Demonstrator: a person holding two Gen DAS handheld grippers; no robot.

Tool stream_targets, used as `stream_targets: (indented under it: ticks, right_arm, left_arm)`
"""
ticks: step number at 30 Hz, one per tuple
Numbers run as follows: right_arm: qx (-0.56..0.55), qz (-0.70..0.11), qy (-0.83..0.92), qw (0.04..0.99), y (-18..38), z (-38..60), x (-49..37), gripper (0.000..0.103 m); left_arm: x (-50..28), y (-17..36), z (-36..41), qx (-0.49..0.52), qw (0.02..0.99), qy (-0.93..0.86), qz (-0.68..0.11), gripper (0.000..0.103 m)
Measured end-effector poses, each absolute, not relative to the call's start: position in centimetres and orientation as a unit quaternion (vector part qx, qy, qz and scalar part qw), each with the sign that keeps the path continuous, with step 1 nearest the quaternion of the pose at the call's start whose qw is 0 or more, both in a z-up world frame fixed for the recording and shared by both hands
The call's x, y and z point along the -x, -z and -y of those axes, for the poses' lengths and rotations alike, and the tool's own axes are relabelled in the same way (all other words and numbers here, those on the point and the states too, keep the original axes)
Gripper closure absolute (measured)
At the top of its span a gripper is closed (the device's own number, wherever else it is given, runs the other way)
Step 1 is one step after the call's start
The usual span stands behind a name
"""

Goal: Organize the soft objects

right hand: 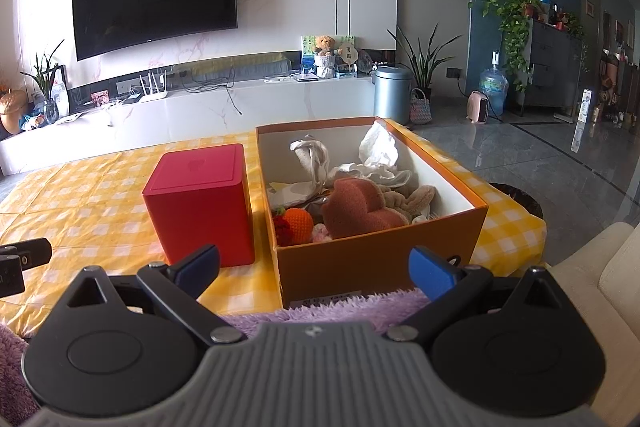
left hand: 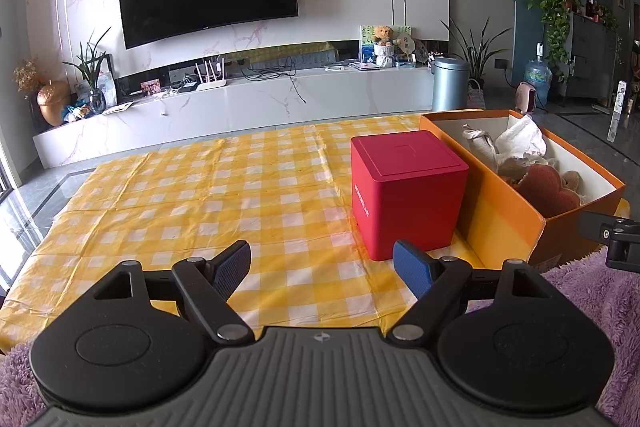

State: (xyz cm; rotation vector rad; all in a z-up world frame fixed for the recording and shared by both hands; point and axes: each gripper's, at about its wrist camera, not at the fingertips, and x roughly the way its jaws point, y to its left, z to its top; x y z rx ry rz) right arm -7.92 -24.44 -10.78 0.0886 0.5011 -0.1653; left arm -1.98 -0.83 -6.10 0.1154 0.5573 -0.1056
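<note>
An orange cardboard box (right hand: pixel 372 259) stands on the yellow checked tablecloth (left hand: pixel 200 195) and holds several soft things: a pink heart-shaped sponge (right hand: pixel 356 211), an orange knitted ball (right hand: pixel 298 225), white cloths (right hand: pixel 380 151) and a beige plush (right hand: pixel 420 197). The box also shows in the left wrist view (left hand: pixel 504 219). My right gripper (right hand: pixel 316 265) is open and empty, just in front of the box. My left gripper (left hand: pixel 322 267) is open and empty over the cloth, left of the box.
A red cube-shaped box (right hand: pixel 202 203) stands left of the orange box, also in the left wrist view (left hand: pixel 404 191). A fluffy purple blanket (right hand: pixel 320 307) lies at the table's near edge. A TV wall and a low white cabinet (left hand: pixel 240 107) stand beyond the table.
</note>
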Motion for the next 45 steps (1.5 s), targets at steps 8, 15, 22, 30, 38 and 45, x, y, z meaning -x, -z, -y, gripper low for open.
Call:
stream_targets:
  ticks: [8, 15, 22, 30, 38, 45]
  right_arm:
    - [-0.044, -0.247, 0.082, 0.965, 10.72, 24.4, 7.93, 0.004]
    - [-0.044, -0.247, 0.082, 0.965, 10.75, 24.39, 7.95, 0.004]
    - [-0.044, -0.246, 0.082, 0.965, 10.75, 24.38, 7.95, 0.004]
    - [-0.044, -0.246, 0.083, 0.965, 10.74, 24.36, 7.98, 0.004]
    - [-0.044, -0.246, 0.082, 0.965, 10.73, 24.34, 7.98, 0.004]
    - [-0.045, -0.246, 0.083, 0.965, 10.75, 24.34, 7.98, 0.004]
  left_arm:
    - [2.01, 6.06, 0.79, -0.057, 0.958, 0.052, -0.275, 0.008]
    - [2.11, 6.03, 0.75, -0.056, 0.959, 0.05, -0.274, 0.008]
    - [2.22, 5.93, 0.7, -0.056, 0.959, 0.048, -0.275, 0.008]
    - [2.27, 5.94, 0.67, -0.056, 0.959, 0.048, -0.275, 0.008]
    - [2.23, 6.0, 0.68, -0.056, 0.959, 0.048, -0.275, 0.008]
    - [2.74, 5.78, 0.74, -0.06, 0.959, 0.042, -0.276, 0.008]
